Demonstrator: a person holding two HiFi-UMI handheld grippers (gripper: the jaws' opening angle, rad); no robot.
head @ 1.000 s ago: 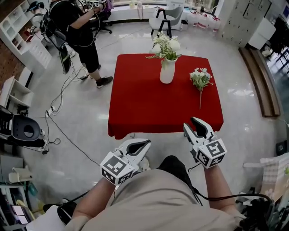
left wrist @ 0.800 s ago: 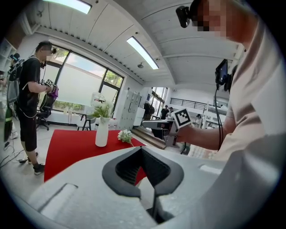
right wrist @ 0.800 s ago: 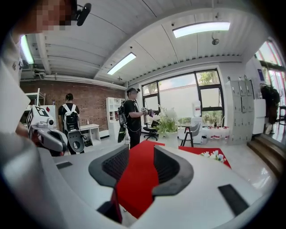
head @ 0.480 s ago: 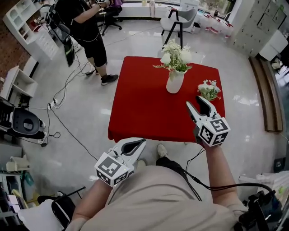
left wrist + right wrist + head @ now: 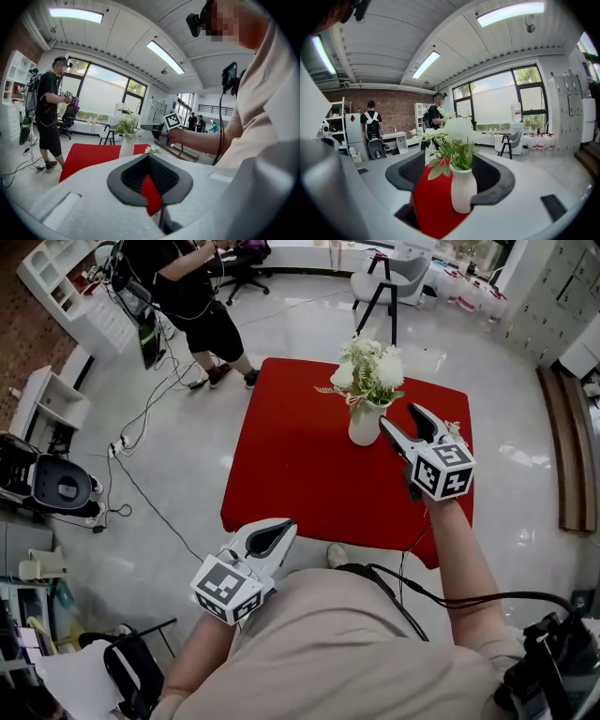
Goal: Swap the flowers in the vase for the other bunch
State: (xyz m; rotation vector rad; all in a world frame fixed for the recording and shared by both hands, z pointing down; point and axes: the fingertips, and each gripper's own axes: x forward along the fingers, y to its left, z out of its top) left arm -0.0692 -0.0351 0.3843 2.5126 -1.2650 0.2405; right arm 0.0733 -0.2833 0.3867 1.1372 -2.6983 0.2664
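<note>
**Table.** A square red table (image 5: 300,474) stands on a glossy pale floor (image 5: 187,456).

**Task items.**
- A white vase (image 5: 365,424) stands upright on the table, toward 1 o'clock from its centre.
- The vase holds a bunch of white flowers (image 5: 373,369) with green leaves.
- The other bunch (image 5: 457,428) lies on the cloth at 3 o'clock from the vase. In the head view it is mostly hidden behind the right gripper. In the left gripper view it shows as small white blooms just right of the vase.

**Right gripper.** The right gripper (image 5: 401,418) is held over the table at 3 o'clock from the vase, close beside it and pointing toward 11 o'clock.
- Its fingers are spread wide and have just been opening.
- In its own view the vase and its greenery fill the gap between the dark pads.
- The pads do not press on the vase. Whether a fingertip touches it cannot be confirmed.

**Left gripper.** The left gripper (image 5: 283,530) is off the table, at 7 o'clock from its centre and just outside the near edge, close to the operator's body.
- Its fingers are pressed together at the tips.
- They hold nothing; only red cloth shows through the slit behind the tips.

**Surroundings.**
- A standing person (image 5: 183,287) in dark clothes is at 11 o'clock beyond the table.
- A chair (image 5: 380,277) is at 12 o'clock.
</note>
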